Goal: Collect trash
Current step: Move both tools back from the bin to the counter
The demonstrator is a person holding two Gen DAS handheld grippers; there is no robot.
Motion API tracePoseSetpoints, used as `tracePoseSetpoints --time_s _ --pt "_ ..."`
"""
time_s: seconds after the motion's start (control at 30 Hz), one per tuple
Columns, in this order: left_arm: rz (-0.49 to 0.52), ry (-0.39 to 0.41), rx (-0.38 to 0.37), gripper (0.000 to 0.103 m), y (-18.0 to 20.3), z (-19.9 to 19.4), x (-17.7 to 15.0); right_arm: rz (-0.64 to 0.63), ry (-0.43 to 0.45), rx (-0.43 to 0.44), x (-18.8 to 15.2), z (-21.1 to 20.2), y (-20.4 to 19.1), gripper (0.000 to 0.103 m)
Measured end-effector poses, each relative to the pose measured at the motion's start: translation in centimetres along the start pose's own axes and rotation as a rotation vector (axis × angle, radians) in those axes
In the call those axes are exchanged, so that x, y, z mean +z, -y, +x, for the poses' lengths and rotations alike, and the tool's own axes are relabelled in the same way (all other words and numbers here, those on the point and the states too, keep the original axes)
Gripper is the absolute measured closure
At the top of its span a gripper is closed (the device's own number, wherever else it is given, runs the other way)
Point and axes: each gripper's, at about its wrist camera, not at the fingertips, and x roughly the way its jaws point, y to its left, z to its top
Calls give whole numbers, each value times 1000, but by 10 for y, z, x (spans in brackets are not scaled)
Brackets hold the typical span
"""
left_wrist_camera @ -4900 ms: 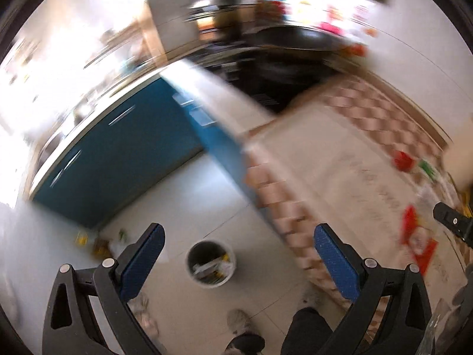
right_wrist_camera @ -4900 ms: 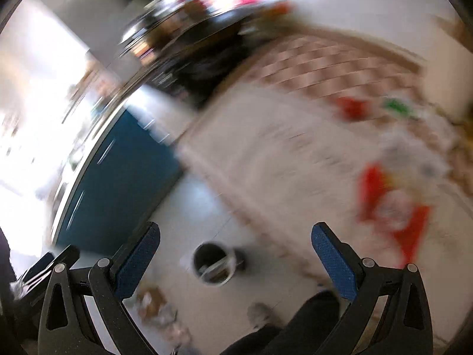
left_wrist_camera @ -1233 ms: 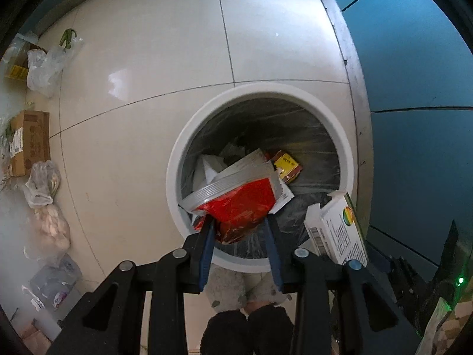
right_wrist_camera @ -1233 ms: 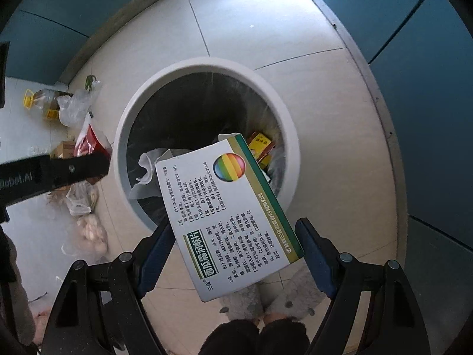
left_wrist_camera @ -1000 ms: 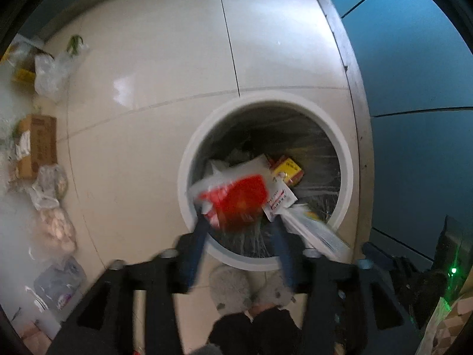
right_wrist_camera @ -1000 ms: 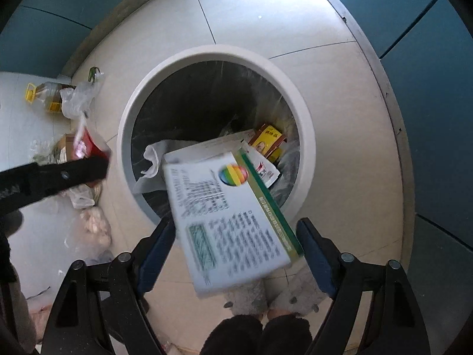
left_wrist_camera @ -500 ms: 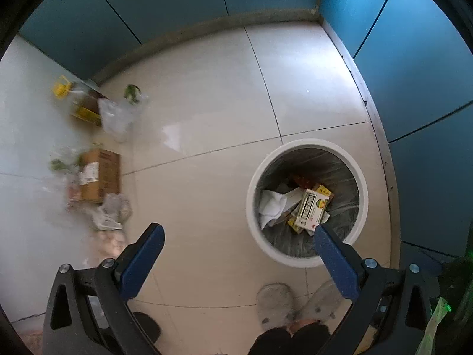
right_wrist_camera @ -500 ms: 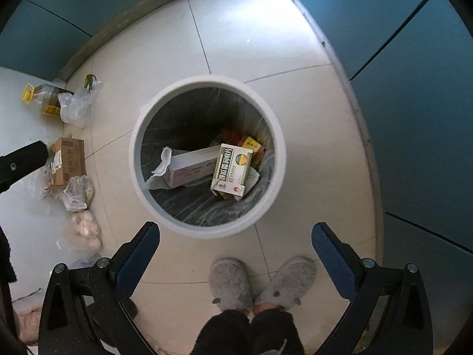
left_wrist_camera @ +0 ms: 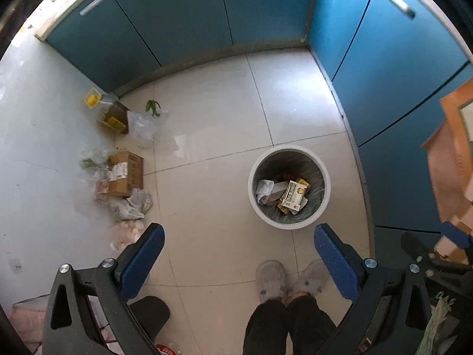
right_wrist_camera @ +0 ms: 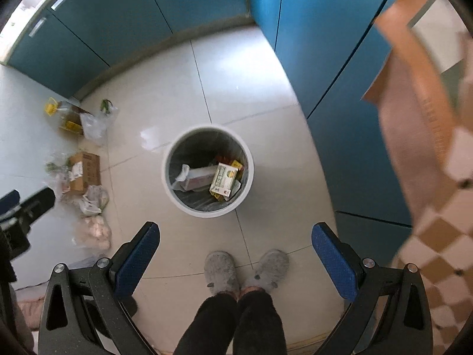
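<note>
Glossy off-white tiled floor (left_wrist_camera: 224, 124), thin grout lines, soft daylight glare patch. Teal base cabinets (left_wrist_camera: 183, 14) wrap the corner, silver bar handles (left_wrist_camera: 91, 5), grey kickboard (left_wrist_camera: 207, 56) below. Pale countertop edge (left_wrist_camera: 56, 14) top left. Orange-and-cream checkered cloth (right_wrist_camera: 437, 236) at right.

Both wrist views look steeply down from high above, sharing the trash bin (left_wrist_camera: 320, 207) (right_wrist_camera: 246, 190) and tiled floor (left_wrist_camera: 212, 124) (right_wrist_camera: 254, 88).
</note>
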Motion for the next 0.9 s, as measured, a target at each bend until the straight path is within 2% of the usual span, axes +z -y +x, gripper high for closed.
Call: tracePoseSetpoints --time_s 0.3,0.5,0.73,0.8,0.9 --pt "-7 84 -42 0 -13 -125 -12 -23 105 20 -9 -162 -9 0" --pt "5 138 -76 0 -14 -181 -29 -21 183 44 -29 -255 -16 0" --pt "56 215 -56 0 -1 -232 -40 20 258 69 -55 -313 -12 0" --pt "88 256 -39 0 14 -248 -38 61 273 91 -61 -321 2 0" --pt "145 306 -52 0 44 -270 -33 148 301 141 -69 -338 34 0"
